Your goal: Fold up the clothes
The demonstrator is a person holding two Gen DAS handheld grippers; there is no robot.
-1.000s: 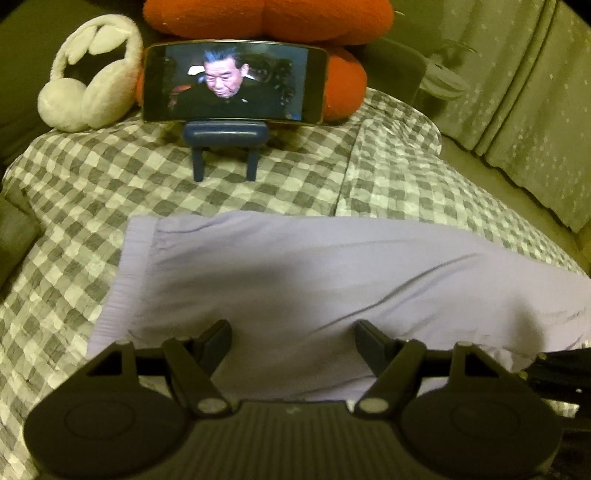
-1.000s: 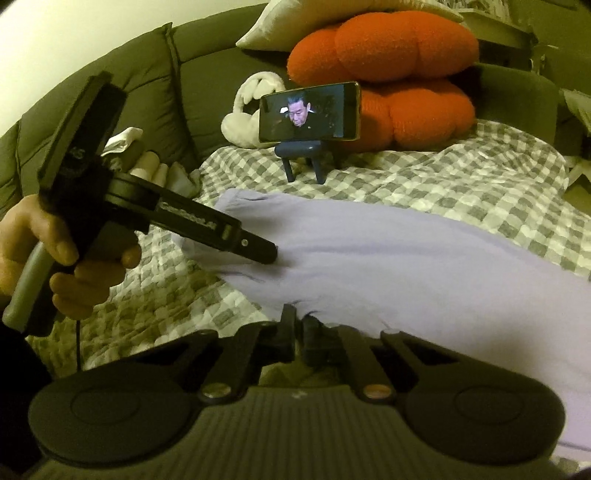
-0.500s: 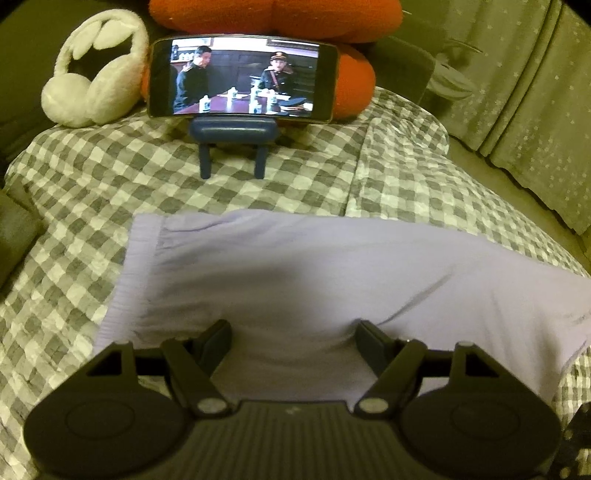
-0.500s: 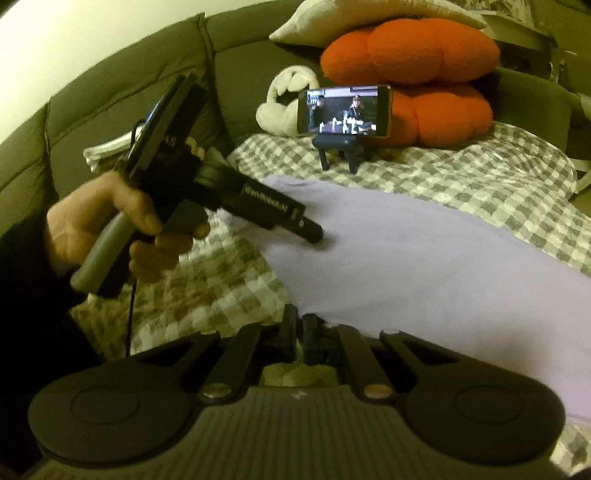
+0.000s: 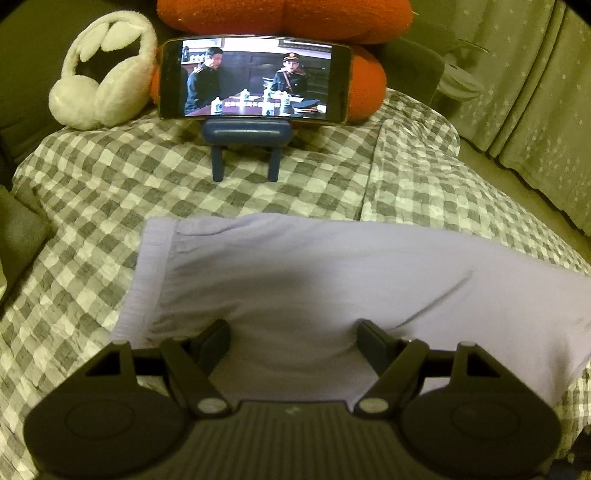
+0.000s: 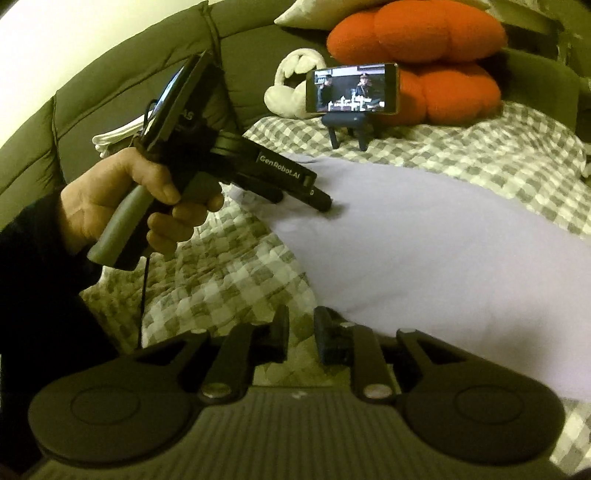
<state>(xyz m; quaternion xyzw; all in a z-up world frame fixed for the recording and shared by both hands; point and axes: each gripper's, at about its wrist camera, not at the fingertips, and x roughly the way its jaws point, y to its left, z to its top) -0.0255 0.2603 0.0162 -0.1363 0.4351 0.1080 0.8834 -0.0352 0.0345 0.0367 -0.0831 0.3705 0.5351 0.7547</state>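
Note:
A lavender garment (image 5: 314,280) lies spread flat on the checked blanket (image 5: 110,192), its ribbed waistband (image 5: 147,273) at the left. My left gripper (image 5: 293,336) hangs open just over the garment's near edge, with only cloth beneath it. In the right wrist view a hand (image 6: 122,199) holds that left gripper (image 6: 299,199), its fingertips down on the garment (image 6: 424,251). My right gripper (image 6: 301,332) is opening: a narrow gap shows blanket between the fingers, and the garment's near edge lies by the right finger (image 6: 327,332), not pinched.
A phone (image 5: 255,79) on a blue stand (image 5: 245,140) plays a video at the back. Behind it are an orange cushion (image 5: 288,14) and white fluffy earmuffs (image 5: 103,74). A dark sofa back (image 6: 110,85) rises on the left and a curtain (image 5: 535,92) hangs at the right.
My right gripper's jaws have parted from shut and it has drawn back along the garment's near edge. The cloth on the right has settled flat. The left gripper has stayed put.

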